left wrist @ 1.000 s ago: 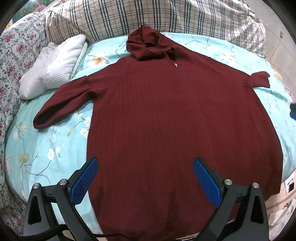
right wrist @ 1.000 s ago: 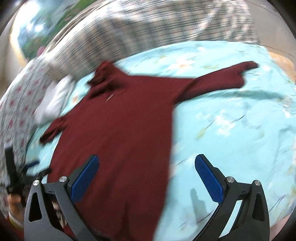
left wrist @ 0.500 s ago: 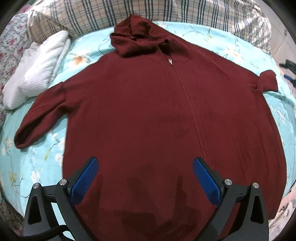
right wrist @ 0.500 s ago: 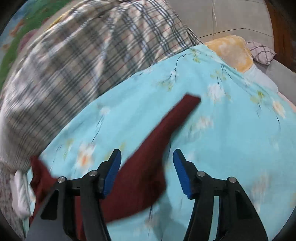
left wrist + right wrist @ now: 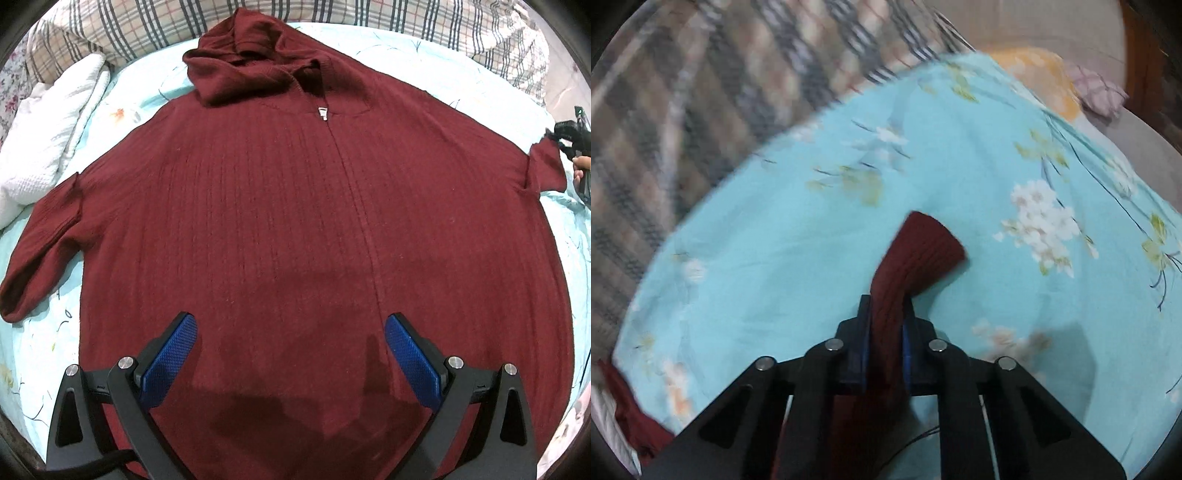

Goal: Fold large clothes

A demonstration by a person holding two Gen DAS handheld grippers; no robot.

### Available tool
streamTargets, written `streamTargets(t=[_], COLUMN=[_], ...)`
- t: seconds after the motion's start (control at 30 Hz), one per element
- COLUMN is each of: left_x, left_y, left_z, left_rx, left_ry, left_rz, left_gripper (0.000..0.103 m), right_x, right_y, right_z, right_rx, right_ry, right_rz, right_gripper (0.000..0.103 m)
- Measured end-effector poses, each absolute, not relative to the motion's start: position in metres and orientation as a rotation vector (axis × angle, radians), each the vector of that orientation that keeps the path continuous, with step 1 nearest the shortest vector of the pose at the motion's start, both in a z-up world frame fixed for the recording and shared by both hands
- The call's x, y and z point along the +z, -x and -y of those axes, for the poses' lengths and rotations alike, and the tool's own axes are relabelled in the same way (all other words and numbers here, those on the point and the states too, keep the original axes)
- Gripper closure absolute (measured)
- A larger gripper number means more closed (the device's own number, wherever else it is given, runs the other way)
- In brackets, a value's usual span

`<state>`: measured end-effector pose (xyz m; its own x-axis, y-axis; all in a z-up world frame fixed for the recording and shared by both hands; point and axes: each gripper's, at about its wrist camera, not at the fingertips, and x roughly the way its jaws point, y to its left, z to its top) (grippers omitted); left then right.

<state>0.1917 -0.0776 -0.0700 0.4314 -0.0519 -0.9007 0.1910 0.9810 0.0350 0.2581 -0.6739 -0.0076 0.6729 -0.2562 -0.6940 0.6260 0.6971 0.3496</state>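
flat on the floral sheet (image 5: 122, 107) lies the maroon hoodie (image 5: 295, 221), front up and zipped, hood (image 5: 243, 66) bunched toward the plaid pillow (image 5: 140, 26), one sleeve (image 5: 40, 243) spread toward the white towel (image 5: 44, 133). over its lower front hangs the left gripper (image 5: 290, 354), blue pads (image 5: 168, 360) wide apart, holding nothing. the right gripper (image 5: 884, 325) is closed tight on the other sleeve's cuff (image 5: 923, 247), which sticks out past the fingers above the sheet.

The left gripper (image 5: 290, 354) is hovering with its jaws spread wide, while the right gripper (image 5: 884, 325) is clamping its jaws together on the sleeve (image 5: 923, 247).
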Motion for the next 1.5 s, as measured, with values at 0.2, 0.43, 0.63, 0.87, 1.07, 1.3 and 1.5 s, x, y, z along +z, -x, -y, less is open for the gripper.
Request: streamTargets(t=[0.2,0.43,0.63,0.87,1.07,1.3,1.5], left_x=[-0.063,-0.052,-0.056,-0.061,-0.068,-0.074,-0.074], left_y=[-0.186,-0.172,-0.168,-0.179,-0.222,-0.286,-0.302], left_z=[0.071,0.041,0.011,-0.020,-0.030,-0.047,-0.021], left_rx=[-0.161,-0.158,-0.124,-0.160,-0.246,-0.237,-0.314], left_ry=[-0.107,-0.012,0.047,0.152,0.256,0.315,0.155], left_rz=[-1.090,-1.068,-1.047,-1.021,-1.011,-1.016,-1.014], left_gripper=[0.001,0.001,0.001,0.001,0.001,0.003,0.081], right_x=[0.025,0.029,-0.006,-0.063,-0.035,-0.013,-0.019], right_y=[-0.264,-0.293,-0.331,-0.355,-0.317,-0.237,-0.192], right_z=[0.548,0.343,0.196,0.145,0.199,0.279,0.330], right_rx=[-0.084,0.383,0.579,0.605,0.485,0.278,0.121], right_ry=[-0.532,-0.416,-0.347,-0.419,-0.497,-0.541,-0.601], right_rz=[-0.607,-0.691,-0.807,-0.959,-0.845,-0.729,-0.699], right_gripper=[0.090,0.090,0.090,0.068,0.053,0.052,0.052])
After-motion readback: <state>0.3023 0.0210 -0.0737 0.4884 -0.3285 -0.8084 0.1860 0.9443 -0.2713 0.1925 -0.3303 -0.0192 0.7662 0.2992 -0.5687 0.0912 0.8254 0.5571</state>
